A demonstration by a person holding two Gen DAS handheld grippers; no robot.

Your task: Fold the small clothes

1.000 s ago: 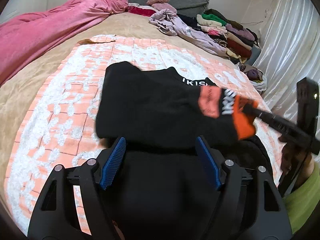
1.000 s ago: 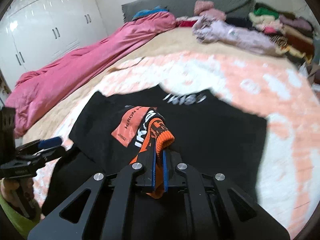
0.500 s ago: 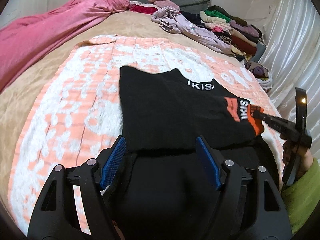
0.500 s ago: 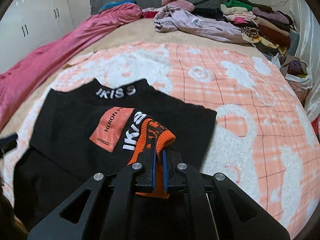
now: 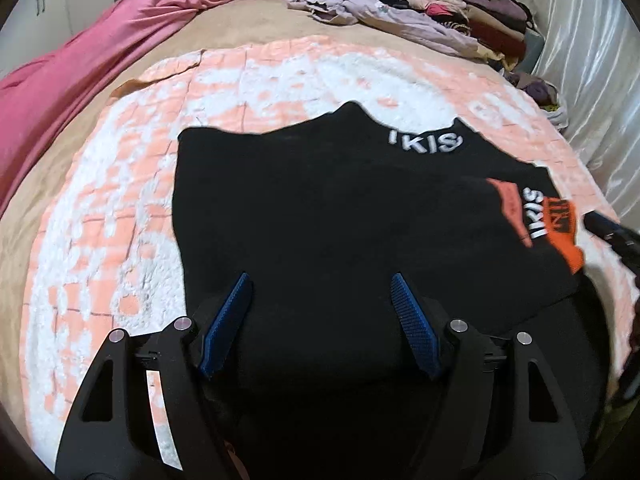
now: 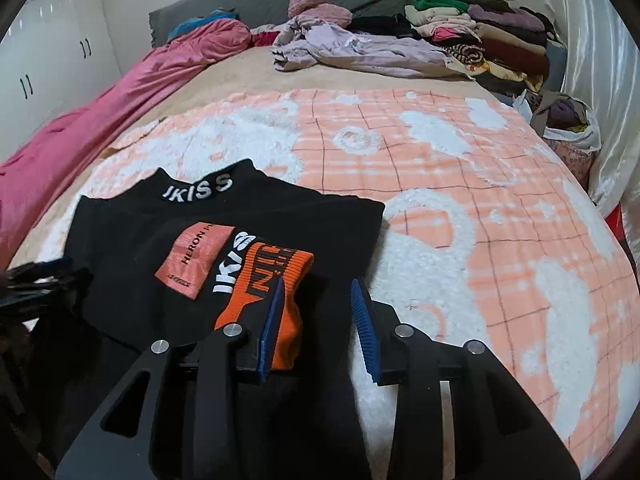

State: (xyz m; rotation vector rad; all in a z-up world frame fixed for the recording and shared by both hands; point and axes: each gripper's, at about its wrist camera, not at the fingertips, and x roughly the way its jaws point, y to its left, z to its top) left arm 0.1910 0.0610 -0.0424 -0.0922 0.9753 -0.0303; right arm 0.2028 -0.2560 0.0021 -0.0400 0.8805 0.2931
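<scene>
A black sweater with white lettering at the collar lies on the orange-and-white blanket. Its sleeve is folded across the chest, and the orange cuff rests on top. My right gripper is opening. The cuff sits between its jaws against the left pad, and the right pad stands clear of it. That gripper's tip shows at the right edge of the left wrist view. My left gripper hangs open over the sweater's lower body, with black cloth beneath and nothing pinched.
A pink duvet runs along the bed's left side. A lilac garment and a stack of folded clothes lie at the far end. A white curtain and a bag of clothes line the right edge.
The right jaws, shut on the orange cuff before, have parted. The sleeve has been carried to the right and laid on the sweater. The left gripper has moved lower and closer to the cloth.
</scene>
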